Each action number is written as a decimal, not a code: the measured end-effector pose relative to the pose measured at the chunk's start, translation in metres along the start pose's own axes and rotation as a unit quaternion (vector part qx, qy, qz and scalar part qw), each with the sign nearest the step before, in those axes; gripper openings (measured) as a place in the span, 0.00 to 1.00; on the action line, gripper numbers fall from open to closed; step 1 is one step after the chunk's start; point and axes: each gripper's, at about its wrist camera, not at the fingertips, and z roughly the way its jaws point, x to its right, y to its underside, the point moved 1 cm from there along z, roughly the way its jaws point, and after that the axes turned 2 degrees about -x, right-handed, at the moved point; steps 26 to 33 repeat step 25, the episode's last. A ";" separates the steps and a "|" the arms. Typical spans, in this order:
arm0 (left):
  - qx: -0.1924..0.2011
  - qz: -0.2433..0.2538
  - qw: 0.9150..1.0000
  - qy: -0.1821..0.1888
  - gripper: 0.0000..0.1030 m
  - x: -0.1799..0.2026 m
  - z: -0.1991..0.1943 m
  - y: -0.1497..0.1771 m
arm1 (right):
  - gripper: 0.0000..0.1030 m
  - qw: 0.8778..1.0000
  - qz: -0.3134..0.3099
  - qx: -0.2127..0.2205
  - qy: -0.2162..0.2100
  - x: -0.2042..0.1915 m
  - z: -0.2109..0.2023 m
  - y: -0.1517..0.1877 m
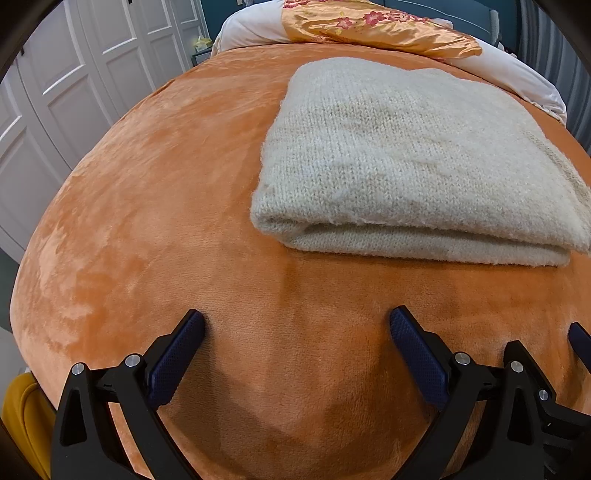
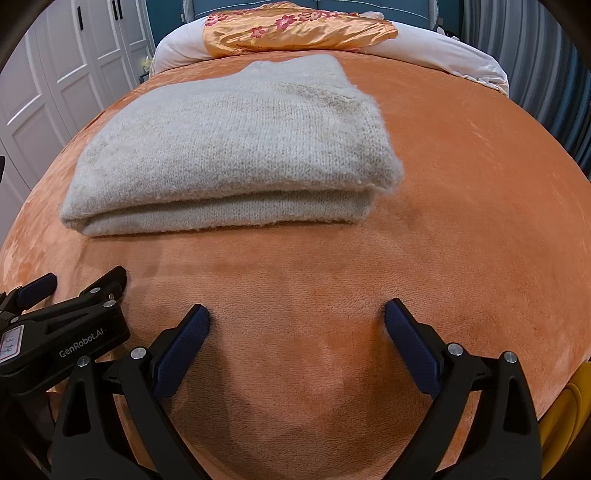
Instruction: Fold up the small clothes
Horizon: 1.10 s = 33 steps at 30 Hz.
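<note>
Left wrist view: left gripper [image 1: 297,325] hangs low over the near edge of the bed [image 1: 147,206], jaws spread wide, nothing between them. Folded knit sweater [image 1: 406,158] lies ahead and to the right, flat on the orange blanket, approx. mid-bed, well short of the pillow [image 1: 373,26] at the far edge. Fold edge faces the gripper; two thick layers show along it. Part of the right gripper [image 1: 576,338] enters at the lower right corner.

Right wrist view: right gripper [image 2: 297,317] also sits over the near edge, jaws wide apart, empty. Sweater [image 2: 236,147] lies ahead and to the left. Its right corner looks fluffy and slightly lifted. Left gripper [image 2: 66,291] sits just beside, at lower left.

Handling, est.: sweater is soft, bulky, light, non-fragile. Fuzzy knit should give good friction against the pads; slip risk low. No stiffness, so layers will sag and shift if lifted by one point. Rec. hold: pinch both layers at the two near corners, one gripper per corner, and keep the lift low. Fold looks near complete; one more half-fold possible.
</note>
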 end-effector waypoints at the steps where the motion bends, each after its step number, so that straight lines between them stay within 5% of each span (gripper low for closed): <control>1: 0.000 0.000 1.000 0.000 0.95 0.000 0.000 0.000 | 0.91 1.000 0.000 0.000 0.000 0.000 0.000 0.000; 33: 0.000 -0.001 1.000 -0.001 0.95 0.001 0.000 0.000 | 0.91 1.000 -0.001 0.000 -0.001 0.001 0.000 -0.001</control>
